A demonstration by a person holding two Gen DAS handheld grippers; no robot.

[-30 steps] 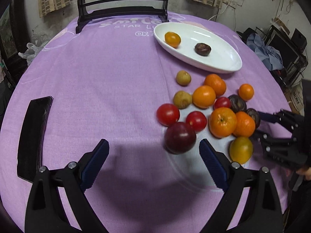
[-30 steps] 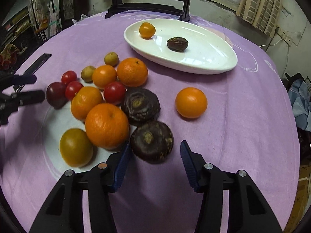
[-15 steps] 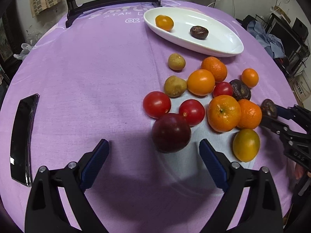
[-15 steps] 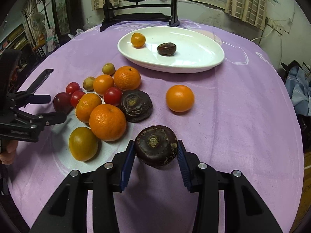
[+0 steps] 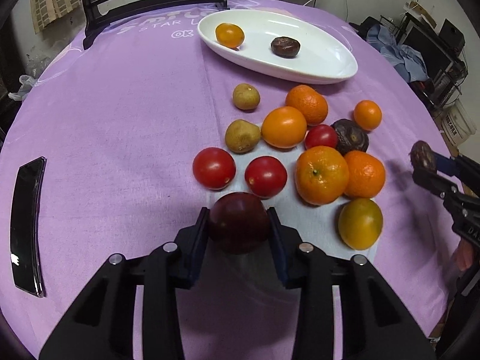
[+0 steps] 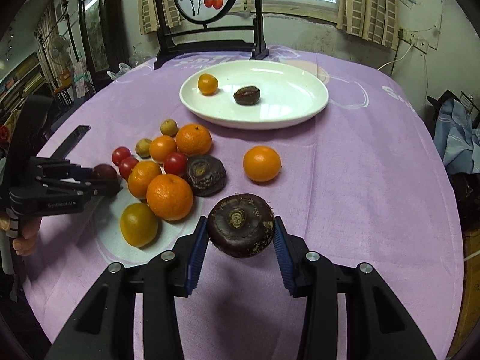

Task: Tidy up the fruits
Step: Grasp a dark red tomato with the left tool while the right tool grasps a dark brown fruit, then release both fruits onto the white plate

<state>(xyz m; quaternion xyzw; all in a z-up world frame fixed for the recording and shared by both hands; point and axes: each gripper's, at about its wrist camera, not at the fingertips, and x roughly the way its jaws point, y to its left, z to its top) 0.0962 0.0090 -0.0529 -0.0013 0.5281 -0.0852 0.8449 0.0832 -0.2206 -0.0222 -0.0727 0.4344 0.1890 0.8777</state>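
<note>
While the pile sits on the bench:
Left tongs (image 5: 238,225): closing round a plum (image 5: 238,222)
Right tongs (image 6: 240,234): pinching a water chestnut (image 6: 240,225), lifted
Next, I reckon: carry both to the plate (image 6: 300,114)

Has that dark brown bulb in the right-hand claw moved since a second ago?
Yes. The dark brown bulb, clamped in the right gripper, has left the cloth beside the large orange and now hangs above the purple tablecloth.
</note>
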